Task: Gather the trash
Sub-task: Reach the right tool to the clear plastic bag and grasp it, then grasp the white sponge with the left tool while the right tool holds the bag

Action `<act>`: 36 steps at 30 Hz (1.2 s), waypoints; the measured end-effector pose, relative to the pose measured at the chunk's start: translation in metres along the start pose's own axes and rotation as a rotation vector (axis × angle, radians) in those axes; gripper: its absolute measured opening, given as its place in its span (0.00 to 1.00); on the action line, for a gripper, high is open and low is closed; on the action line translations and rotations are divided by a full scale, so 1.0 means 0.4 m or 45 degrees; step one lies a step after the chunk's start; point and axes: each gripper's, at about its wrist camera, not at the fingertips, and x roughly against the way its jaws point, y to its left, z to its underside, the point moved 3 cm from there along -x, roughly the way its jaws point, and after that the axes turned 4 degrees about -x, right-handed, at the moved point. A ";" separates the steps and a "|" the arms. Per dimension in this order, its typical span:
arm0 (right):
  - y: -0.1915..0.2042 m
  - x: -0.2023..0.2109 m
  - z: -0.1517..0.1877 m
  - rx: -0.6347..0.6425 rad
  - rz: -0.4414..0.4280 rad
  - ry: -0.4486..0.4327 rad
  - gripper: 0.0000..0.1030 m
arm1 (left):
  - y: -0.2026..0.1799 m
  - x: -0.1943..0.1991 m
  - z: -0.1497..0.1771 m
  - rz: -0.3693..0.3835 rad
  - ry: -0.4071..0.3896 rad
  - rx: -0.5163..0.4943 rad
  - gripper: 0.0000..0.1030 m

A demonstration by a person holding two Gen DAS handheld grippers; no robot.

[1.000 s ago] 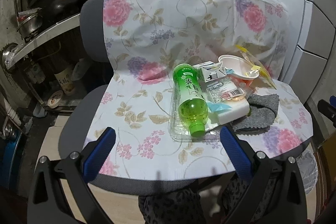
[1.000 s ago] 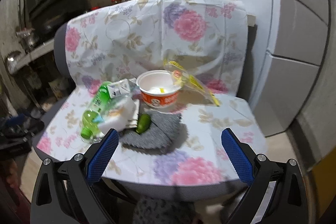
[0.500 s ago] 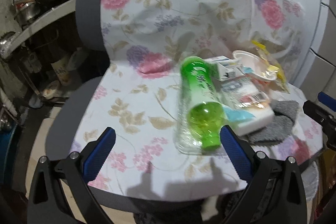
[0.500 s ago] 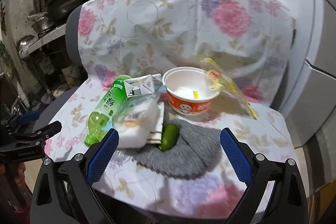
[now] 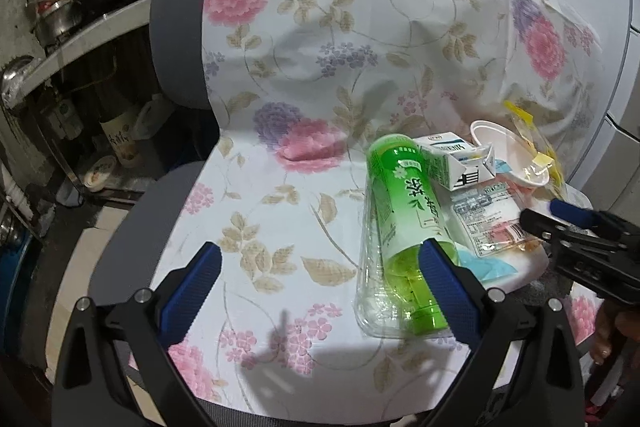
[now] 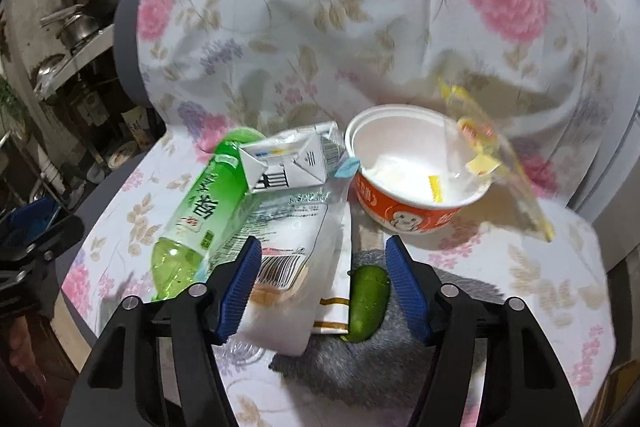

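Green bottle (image 5: 404, 223) lies by your wide-spread left gripper (image 5: 320, 283); your right gripper (image 6: 322, 283) narrows, gripping nothing.

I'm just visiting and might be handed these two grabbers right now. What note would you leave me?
Left gripper: jaws open, empty, beside the green bottle.
Right gripper: jaws closing, nothing gripped yet; a white wrapper and a small green piece lie between them.
Milk carton, noodle cup and yellow bag all lie on the flowered chair cover.
Nothing collected yet; everything remains.
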 end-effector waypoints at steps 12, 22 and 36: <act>-0.043 0.107 -0.041 -0.178 -0.082 -0.169 0.02 | -0.008 0.012 0.033 0.047 0.033 -0.014 0.80; -0.159 0.314 -0.009 -0.318 -0.147 -0.381 0.02 | -0.076 0.024 0.055 0.129 0.044 -0.056 0.80; -0.318 0.390 0.081 -0.355 0.063 -0.463 0.02 | -0.341 0.016 0.077 0.326 0.051 -0.286 0.80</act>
